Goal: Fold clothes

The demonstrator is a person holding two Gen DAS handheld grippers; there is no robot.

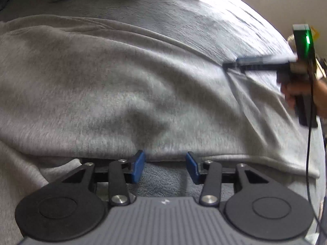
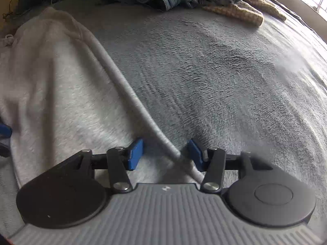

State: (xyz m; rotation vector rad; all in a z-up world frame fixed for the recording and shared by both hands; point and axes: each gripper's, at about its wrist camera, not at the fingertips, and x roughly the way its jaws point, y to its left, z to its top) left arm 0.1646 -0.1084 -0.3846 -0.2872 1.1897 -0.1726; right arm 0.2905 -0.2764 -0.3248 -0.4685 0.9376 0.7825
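A grey sweatshirt (image 1: 106,85) lies spread over the grey bed blanket (image 2: 214,77), filling the frame's left and centre. Left gripper (image 1: 165,166) jaws spread at its near edge — right gripper (image 2: 165,153) jaws spread, straddling its hem.

Each hand-held gripper (image 1: 165,166) has blue pads (image 1: 138,166), black linkage arms, silver screws, ribbed grey body.
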